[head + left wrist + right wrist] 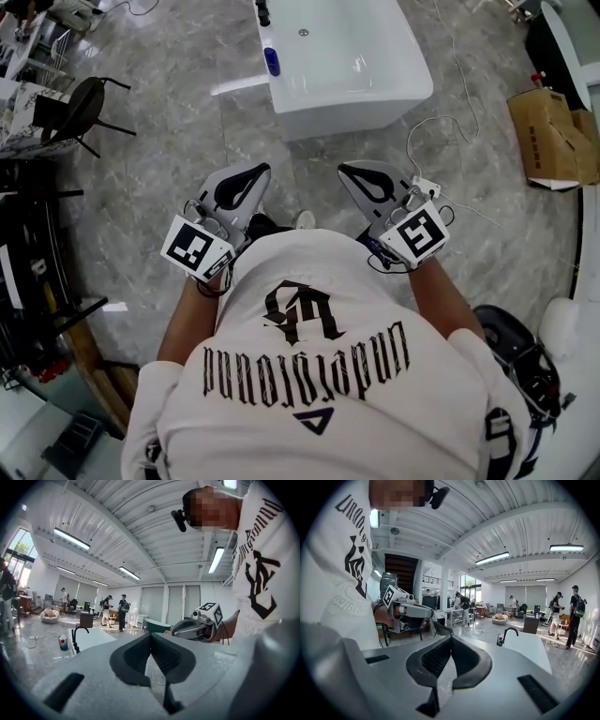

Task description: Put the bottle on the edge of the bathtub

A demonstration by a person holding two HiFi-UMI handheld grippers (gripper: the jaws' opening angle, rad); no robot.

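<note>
A white bathtub [375, 84] stands on the grey marble floor ahead of me. A small blue bottle [271, 62] stands on its left rim, near a black faucet [263, 11]. The left gripper [258, 170] and the right gripper [349, 171] are held side by side in front of my chest, well short of the tub, both shut and empty. In the left gripper view the shut jaws meet at the left gripper [150, 634], with the bottle [63, 642] and faucet [77, 638] far off. The right gripper [451, 638] also shows the bottle [500, 640] beside the faucet [508, 633].
A black chair [80, 108] and desks stand at the left. A cardboard box [548, 136] lies at the right and a white cable [441, 122] trails over the floor by the tub. Several people stand far back in the hall [123, 611].
</note>
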